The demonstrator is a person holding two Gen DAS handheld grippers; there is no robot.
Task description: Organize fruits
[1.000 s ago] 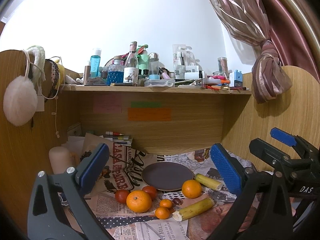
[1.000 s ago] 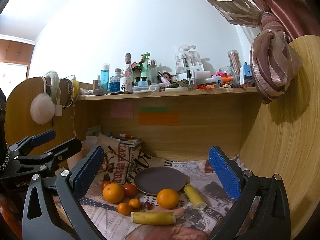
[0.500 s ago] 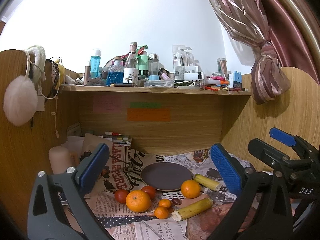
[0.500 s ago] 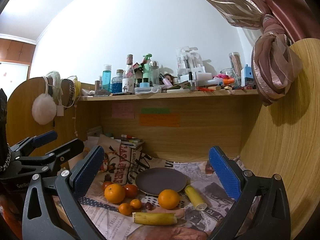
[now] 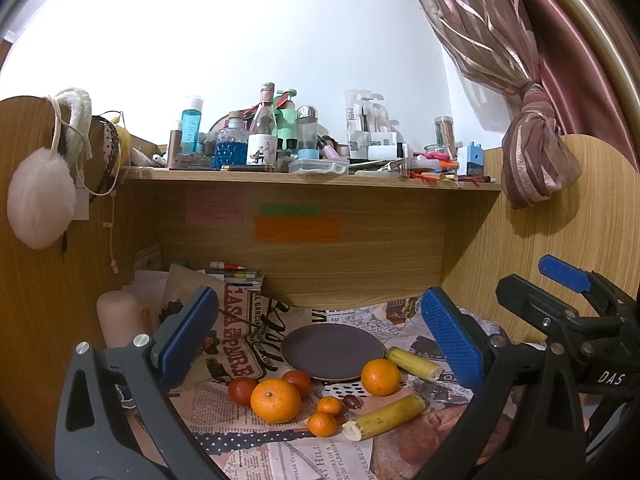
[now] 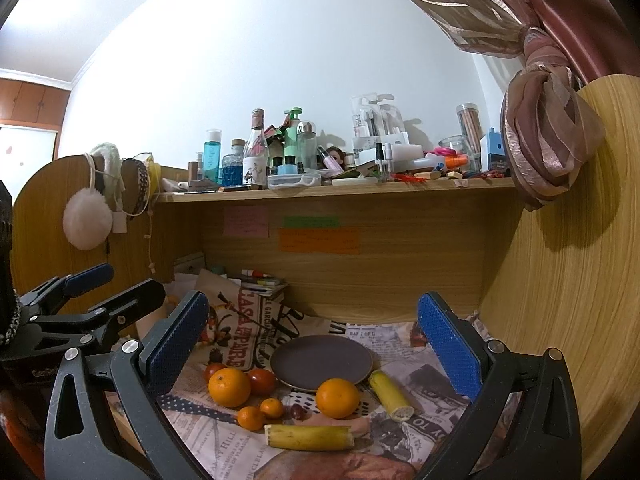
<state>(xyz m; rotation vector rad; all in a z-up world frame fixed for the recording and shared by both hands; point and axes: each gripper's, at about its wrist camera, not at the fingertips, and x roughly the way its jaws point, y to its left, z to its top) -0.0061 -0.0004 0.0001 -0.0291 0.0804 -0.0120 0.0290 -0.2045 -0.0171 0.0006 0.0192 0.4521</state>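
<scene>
Jaws: both grippers wide open, empty | fruit beside plate (image 5: 332, 351) unmoved | views barely shifted since earlier

My left gripper (image 5: 320, 332): grey plastic arms, silver screws, blue ribbed pads. Right gripper (image 6: 316, 340) black-framed, marked "DAS", same blue pads.

The light was bright and came from above. The plain white wall (image 5: 280, 40) glared almost blank. The tied pink curtain (image 6: 548, 152) threw a dark shadow on the wooden side panel (image 6: 580, 280). Under the wooden shelf (image 5: 312, 180) it was dimmer. Both pictures bent round, with black corners. Everything looked sharp.
</scene>
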